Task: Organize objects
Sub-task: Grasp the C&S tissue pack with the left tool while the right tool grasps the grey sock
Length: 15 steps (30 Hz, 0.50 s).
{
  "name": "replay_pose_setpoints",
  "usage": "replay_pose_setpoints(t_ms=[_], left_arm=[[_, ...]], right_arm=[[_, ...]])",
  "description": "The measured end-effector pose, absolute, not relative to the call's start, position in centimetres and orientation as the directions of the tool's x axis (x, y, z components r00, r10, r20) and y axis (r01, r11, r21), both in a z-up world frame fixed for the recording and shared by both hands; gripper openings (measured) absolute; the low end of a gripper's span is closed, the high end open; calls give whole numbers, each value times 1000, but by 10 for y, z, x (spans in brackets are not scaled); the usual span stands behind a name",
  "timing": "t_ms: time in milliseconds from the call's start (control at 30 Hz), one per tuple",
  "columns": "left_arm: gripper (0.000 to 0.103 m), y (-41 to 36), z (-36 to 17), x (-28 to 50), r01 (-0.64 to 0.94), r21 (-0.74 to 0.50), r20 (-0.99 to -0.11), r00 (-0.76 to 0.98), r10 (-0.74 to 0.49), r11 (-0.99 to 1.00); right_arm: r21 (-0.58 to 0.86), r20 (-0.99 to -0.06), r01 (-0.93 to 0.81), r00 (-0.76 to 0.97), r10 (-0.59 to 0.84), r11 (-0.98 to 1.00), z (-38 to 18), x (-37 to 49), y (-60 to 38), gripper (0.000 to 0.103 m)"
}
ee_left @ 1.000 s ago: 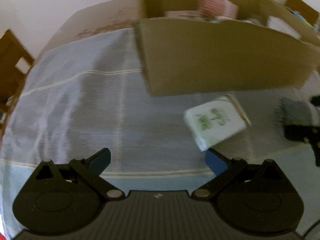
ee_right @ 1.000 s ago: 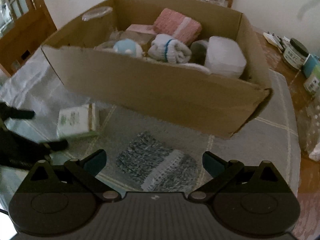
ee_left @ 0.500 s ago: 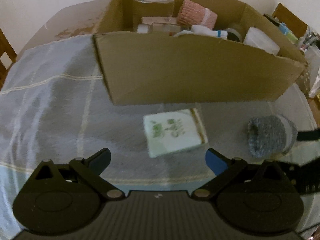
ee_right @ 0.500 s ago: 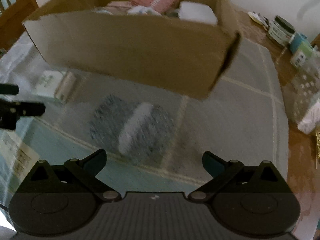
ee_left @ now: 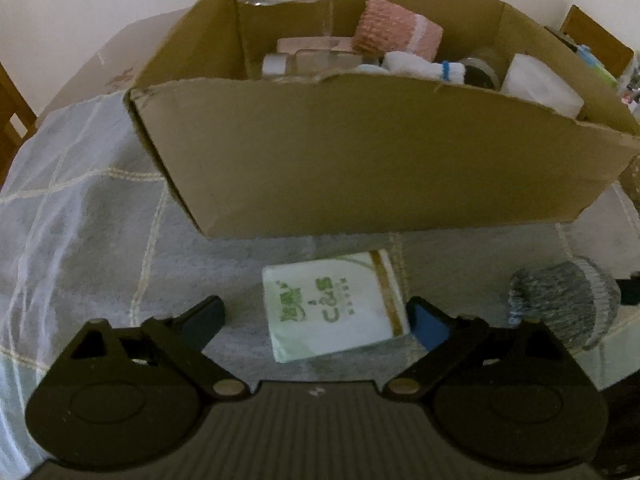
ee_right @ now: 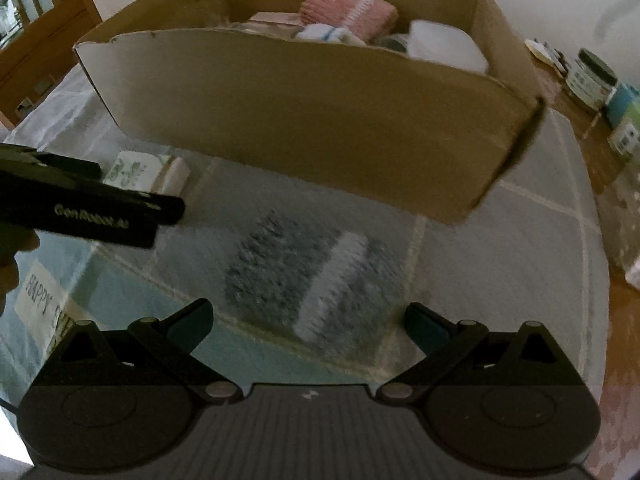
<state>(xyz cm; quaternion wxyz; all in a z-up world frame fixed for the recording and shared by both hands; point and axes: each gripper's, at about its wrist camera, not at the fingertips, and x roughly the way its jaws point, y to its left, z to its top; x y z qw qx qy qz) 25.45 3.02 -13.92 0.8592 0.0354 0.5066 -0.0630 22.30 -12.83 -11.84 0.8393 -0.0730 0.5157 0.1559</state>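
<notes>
A white tissue pack [ee_left: 336, 304] with green print lies flat on the grey checked cloth in front of the cardboard box [ee_left: 360, 168]. My left gripper [ee_left: 316, 318] straddles it and its jaws are closing. The right fingertip [ee_left: 428, 320] is at the pack's edge, while the left one stands clear of it. A grey knitted sock roll [ee_right: 312, 276] lies below my right gripper [ee_right: 308, 324], which is open and above it. The right wrist view also shows the tissue pack [ee_right: 140, 170] and the left gripper [ee_right: 100, 212] at the left.
The box [ee_right: 300, 112] holds a glass jar [ee_left: 284, 28], a pink knitted roll [ee_left: 396, 28], a white roll [ee_left: 540, 84] and other things. Jars [ee_right: 592, 80] stand on the bare wood at the right. The grey sock roll [ee_left: 564, 304] lies right of the left gripper.
The left gripper has moved right, so the tissue pack now lies between its fingers, and its jaws have narrowed. The grey roll now sits centred before the right gripper.
</notes>
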Motion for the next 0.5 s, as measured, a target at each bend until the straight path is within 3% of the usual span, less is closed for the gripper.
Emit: replay_pose_setpoints(t_ms=[233,300,367,500], left_arm=[[78,33,-135,257,148,-13,-871,484,-84,989],[74,34,-133,257,157,-12,-870,486,-88,988],[70,34,-132,258,177,-11,-868,487,-98,984],[66,36,-130,255,205,-10,-873,476,-109,979]], right_arm=[[45,-881,-346,429,201,937,-116,235,-125,102],[52,-878,-340,432,205,939,-113,237,-129,98],[40,-877,-335,440,194,941,-111,238,-132,89],[25,-881,-352,434,187,936,-109,237,-136,82]])
